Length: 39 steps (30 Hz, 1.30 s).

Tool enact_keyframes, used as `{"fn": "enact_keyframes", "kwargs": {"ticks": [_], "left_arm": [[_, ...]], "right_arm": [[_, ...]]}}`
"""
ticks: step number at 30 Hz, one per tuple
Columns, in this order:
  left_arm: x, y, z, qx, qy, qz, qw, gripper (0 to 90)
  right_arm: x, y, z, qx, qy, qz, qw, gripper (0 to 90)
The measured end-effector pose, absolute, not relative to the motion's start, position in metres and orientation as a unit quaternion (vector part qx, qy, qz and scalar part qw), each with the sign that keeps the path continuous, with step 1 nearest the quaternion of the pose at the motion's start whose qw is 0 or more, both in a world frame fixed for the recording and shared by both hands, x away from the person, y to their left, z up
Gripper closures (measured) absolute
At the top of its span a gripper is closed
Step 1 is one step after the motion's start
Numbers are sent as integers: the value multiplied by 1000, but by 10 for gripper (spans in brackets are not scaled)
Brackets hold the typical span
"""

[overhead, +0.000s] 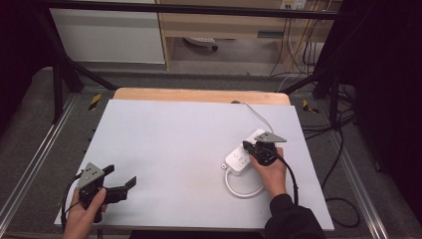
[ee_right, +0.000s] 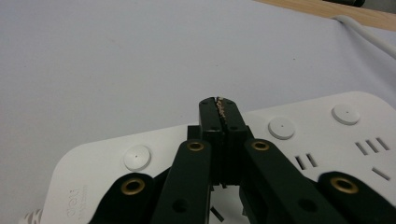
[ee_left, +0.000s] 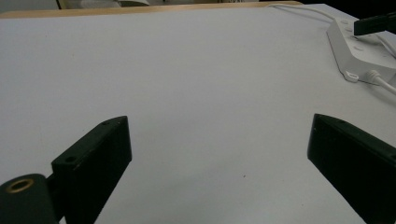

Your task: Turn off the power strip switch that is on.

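White power strip [overhead: 247,152] is seen on the right part of the grey table sheet [overhead: 174,149], lying at a slant, its white cable [overhead: 239,188] looped on the sheet at the near end and another white cord run off toward the wooden table edge [overhead: 199,94] at the far side. Right gripper [overhead: 247,146] is held over the strip by the right hand [overhead: 272,172], jaws pressed fully together with nothing seen between them; in the right gripper view the closed tips [ee_right: 219,106] are placed above the strip's top face, between two round white buttons [ee_right: 281,127], with socket slots at the right. Whether the tips are touching the strip cannot be told. Left gripper [overhead: 122,178] is held low at the near left corner of the sheet by the left hand [overhead: 87,211], well apart from the strip; its jaws are spread wide and nothing is gripped, bare sheet is seen between them in the left gripper view, strip [ee_left: 359,53] seen far off at upper right
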State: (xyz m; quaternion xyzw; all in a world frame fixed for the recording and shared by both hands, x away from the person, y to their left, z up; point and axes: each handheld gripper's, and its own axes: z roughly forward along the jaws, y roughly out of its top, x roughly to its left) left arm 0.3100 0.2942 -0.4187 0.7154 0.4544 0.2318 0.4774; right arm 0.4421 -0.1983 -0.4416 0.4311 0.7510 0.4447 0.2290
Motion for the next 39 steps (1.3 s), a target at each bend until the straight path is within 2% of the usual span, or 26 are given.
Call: {"fn": "enact_keyframes", "kwargs": {"ticks": [39], "left_arm": [[311,293,-420,718,456,230,473,61]], "right_arm": [[442,-198,-448,434,750,446,225,900]]}}
